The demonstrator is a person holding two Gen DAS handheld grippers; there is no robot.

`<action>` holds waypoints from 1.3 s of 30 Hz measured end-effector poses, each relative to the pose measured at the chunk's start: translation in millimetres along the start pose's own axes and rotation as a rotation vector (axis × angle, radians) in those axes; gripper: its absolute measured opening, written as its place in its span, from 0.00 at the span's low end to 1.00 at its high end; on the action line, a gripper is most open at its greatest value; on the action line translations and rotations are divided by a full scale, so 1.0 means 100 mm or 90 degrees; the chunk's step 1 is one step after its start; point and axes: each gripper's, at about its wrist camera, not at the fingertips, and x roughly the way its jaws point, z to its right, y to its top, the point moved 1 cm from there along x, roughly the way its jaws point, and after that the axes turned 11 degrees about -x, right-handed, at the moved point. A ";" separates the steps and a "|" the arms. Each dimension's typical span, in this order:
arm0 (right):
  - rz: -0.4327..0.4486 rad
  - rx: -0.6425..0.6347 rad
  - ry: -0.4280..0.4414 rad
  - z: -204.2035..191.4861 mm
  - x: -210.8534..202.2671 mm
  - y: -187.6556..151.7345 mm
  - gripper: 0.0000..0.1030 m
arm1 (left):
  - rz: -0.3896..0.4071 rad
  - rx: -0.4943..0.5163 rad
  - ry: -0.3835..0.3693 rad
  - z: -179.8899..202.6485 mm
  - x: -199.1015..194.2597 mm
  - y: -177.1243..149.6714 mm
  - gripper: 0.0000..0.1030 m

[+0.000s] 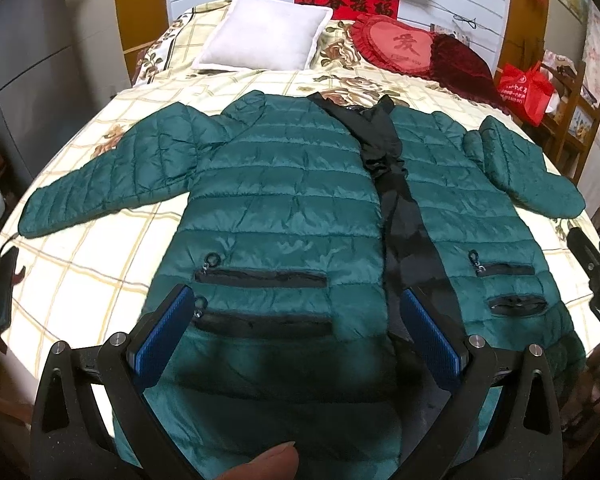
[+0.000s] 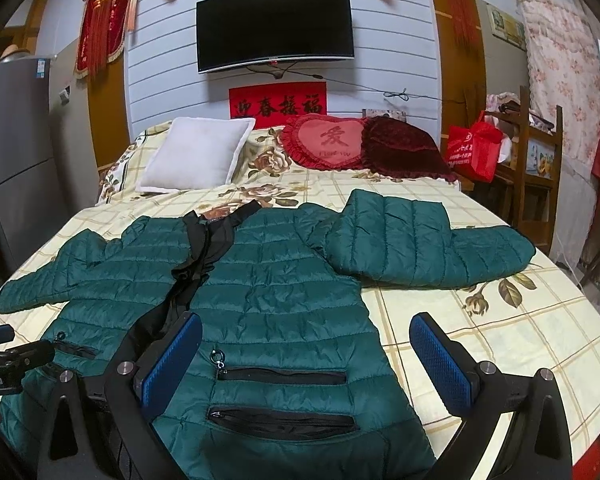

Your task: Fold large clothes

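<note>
A dark green quilted puffer jacket [image 1: 284,200] lies face up and spread flat on the bed, front open with black lining along the middle; it also shows in the right wrist view [image 2: 284,292]. Its sleeves stretch out to both sides; the right sleeve [image 2: 412,244] is bent over itself. My left gripper [image 1: 296,320] is open and empty, hovering over the jacket's left front panel near the zip pockets. My right gripper [image 2: 306,352] is open and empty, over the jacket's right front panel and its side edge.
The bed [image 2: 500,340] has a cream checked floral sheet. A white pillow [image 2: 198,156], a red heart cushion [image 2: 324,140] and a dark red cushion [image 2: 400,148] lie at the head. A red bag [image 2: 474,148] and wooden rack stand at the right. A grey fridge [image 2: 16,140] stands left.
</note>
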 end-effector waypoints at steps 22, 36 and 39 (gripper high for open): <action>0.000 -0.074 0.014 -0.33 -0.06 0.07 1.00 | 0.028 0.030 -0.097 -0.33 0.75 0.41 1.00; 0.017 -0.067 0.017 -0.14 0.40 0.13 1.00 | 0.071 0.042 -0.107 -0.22 0.66 0.31 1.00; 0.007 -0.101 0.030 -0.23 0.41 0.10 1.00 | 0.091 0.056 -0.086 -0.19 0.63 0.30 1.00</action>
